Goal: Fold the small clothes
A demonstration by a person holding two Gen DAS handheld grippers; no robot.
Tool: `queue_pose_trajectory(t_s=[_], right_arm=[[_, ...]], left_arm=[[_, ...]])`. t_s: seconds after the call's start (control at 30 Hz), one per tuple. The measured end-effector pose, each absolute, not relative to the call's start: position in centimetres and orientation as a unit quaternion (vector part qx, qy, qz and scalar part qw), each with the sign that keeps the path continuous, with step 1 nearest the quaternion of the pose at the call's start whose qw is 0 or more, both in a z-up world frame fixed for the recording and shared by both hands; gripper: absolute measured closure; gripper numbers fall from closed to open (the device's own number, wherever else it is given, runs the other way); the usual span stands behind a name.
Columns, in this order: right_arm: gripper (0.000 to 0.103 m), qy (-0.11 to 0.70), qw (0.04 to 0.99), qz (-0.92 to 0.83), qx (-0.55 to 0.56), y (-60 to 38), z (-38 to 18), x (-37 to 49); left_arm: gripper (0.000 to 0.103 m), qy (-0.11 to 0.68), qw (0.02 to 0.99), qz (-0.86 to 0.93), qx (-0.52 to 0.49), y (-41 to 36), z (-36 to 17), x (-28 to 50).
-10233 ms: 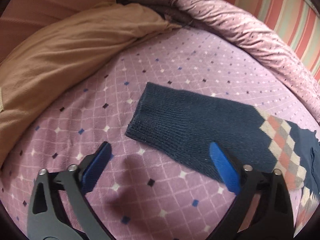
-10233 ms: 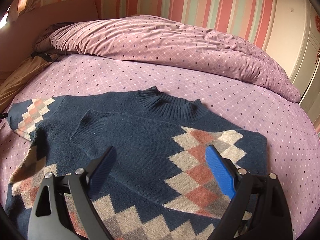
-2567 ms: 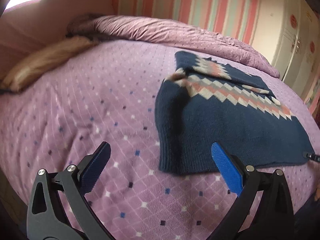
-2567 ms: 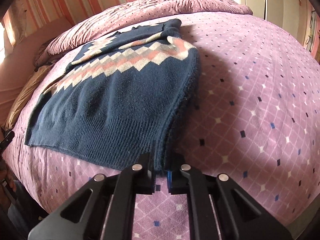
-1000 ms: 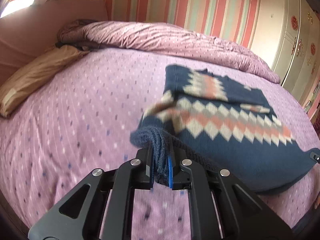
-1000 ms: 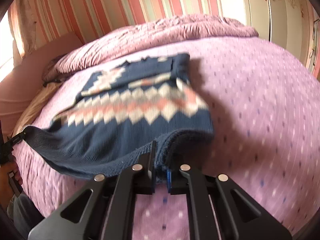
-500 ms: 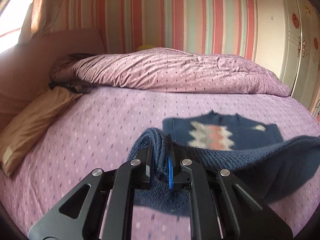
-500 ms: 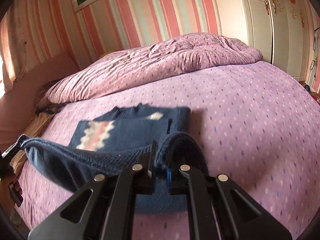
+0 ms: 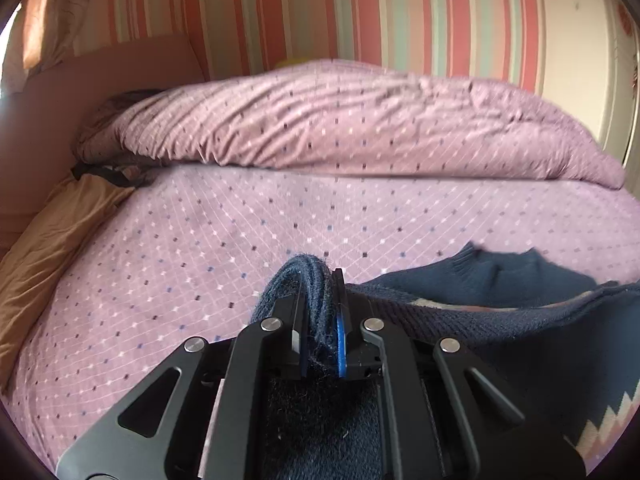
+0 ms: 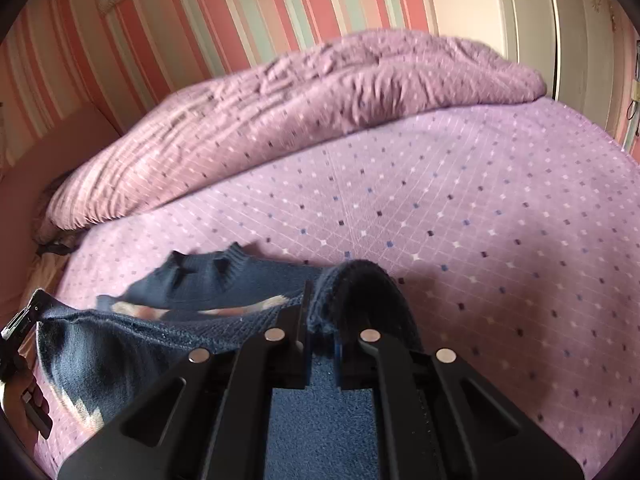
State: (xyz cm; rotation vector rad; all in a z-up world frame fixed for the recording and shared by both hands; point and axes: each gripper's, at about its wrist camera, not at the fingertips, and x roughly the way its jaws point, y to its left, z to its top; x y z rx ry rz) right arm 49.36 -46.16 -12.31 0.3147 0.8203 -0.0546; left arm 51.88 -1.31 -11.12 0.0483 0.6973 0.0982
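A navy knitted sweater (image 9: 500, 312) with a pink and cream diamond band lies on the purple bed. My left gripper (image 9: 320, 316) is shut on one corner of its bottom hem, the knit bunched up between the blue pads. My right gripper (image 10: 322, 320) is shut on the other hem corner (image 10: 360, 280). The hem hangs stretched between the two grippers above the body, close to the ribbed collar (image 10: 216, 272). The left gripper's tip (image 10: 24, 320) shows at the left edge of the right wrist view.
The bedspread (image 9: 280, 224) is purple with a dotted diamond grid. A rolled duvet (image 9: 340, 120) runs along the far side below the striped wall. A tan pillow (image 9: 52, 232) lies far left. A white wardrobe (image 10: 584, 32) stands right. A hand (image 10: 20, 400) shows lower left.
Both grippers have carried the hem forward over the sweater toward the collar. The diamond-patterned front, plainly visible a second ago, is now mostly covered by the folded-over lower half.
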Motion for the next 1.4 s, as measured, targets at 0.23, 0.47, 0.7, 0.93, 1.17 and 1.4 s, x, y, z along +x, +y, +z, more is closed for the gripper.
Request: queue_pose_trajectory(t_s=[0.23,0.47,0.7,0.93,1.17,1.4], right_arm=[[0.093,0.457,0.874,-0.036,0.163,-46.3,-17.0,53.9],[0.088,0.486,0.856,-0.035,0.173,-46.5,-18.4,55.6],[0.002,0.43,0.879,-0.055,0.196,-47.3,-14.8,55.0],[0.002,0.415,0.897,-0.046,0.146,-45.8,-12.2,53.2],[0.002,0.441,0.892,-0.01,0.103,-42.2,-14.6,51.2],[0.002,0.472,0.878,0.0,0.08,-39.3,-17.5,52.1]], left_arm=[[0.094,0.384,0.921,0.058,0.01,-1.6,-14.9,56.1],[0.035,0.405,0.912,0.059,0.023,-2.3,-16.6,58.0],[0.015,0.362,0.93,0.057,0.036,-2.4,-13.7,57.0],[0.011,0.337,0.941,0.027,0.025,-2.9,-11.6,53.9],[0.01,0.356,0.934,0.004,0.021,-3.7,-13.7,51.8],[0.008,0.394,0.919,-0.004,0.022,-4.0,-16.5,53.3]])
